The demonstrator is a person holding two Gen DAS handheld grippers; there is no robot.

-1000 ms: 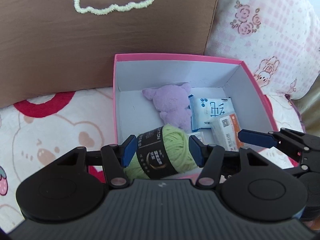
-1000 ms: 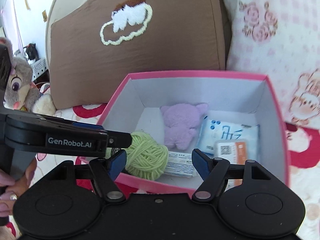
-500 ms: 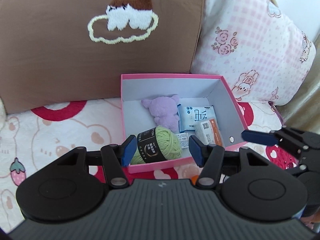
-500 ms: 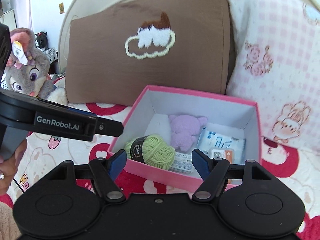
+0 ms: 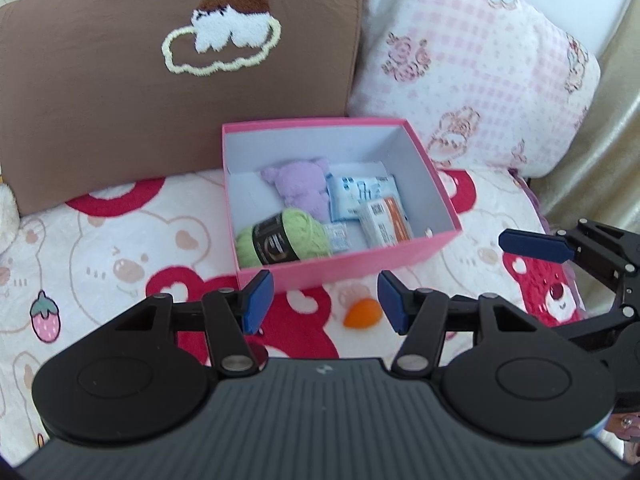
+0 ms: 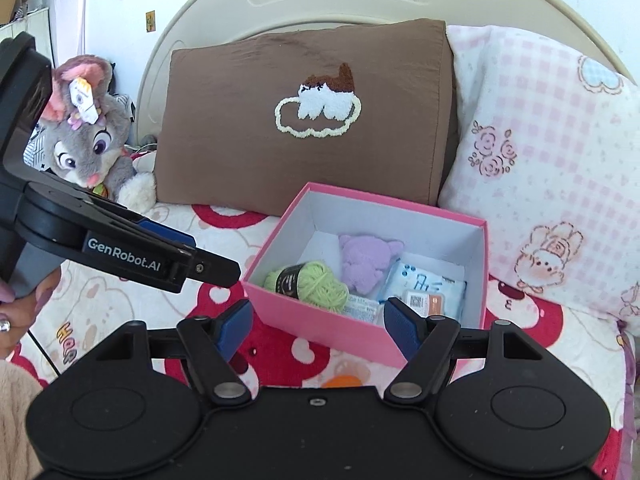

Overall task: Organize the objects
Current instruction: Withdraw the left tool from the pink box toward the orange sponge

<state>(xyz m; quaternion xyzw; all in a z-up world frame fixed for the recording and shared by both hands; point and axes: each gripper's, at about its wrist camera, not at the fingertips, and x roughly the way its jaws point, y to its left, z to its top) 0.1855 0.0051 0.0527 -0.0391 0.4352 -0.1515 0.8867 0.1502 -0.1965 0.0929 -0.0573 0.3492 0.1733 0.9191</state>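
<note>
Both grippers have drawn up and back from the pink box (image 5: 348, 268): a second ago the green yarn ball (image 5: 286, 238) sat between the left gripper's (image 5: 326, 300) blue pads in that view, and now the whole box shows ahead of them, with bed cover between. The yarn lies in the box's near left corner, black label around it, free of either tool. The left gripper's jaws stand moderately apart with nothing in them; the right gripper's (image 6: 318, 330) jaws stand wider, also empty.

Beside the yarn lie a purple plush (image 5: 298, 184), a blue-and-white tissue pack (image 5: 360, 192), an orange-edged packet (image 5: 386, 224) and a small sachet, its print too blurred to read. The box rests on the bear-print bed cover (image 5: 120, 248), in front of a brown pillow (image 6: 304, 120). A small orange thing (image 5: 360, 312), possibly a sponge, lies on the cover just before the box.
</note>
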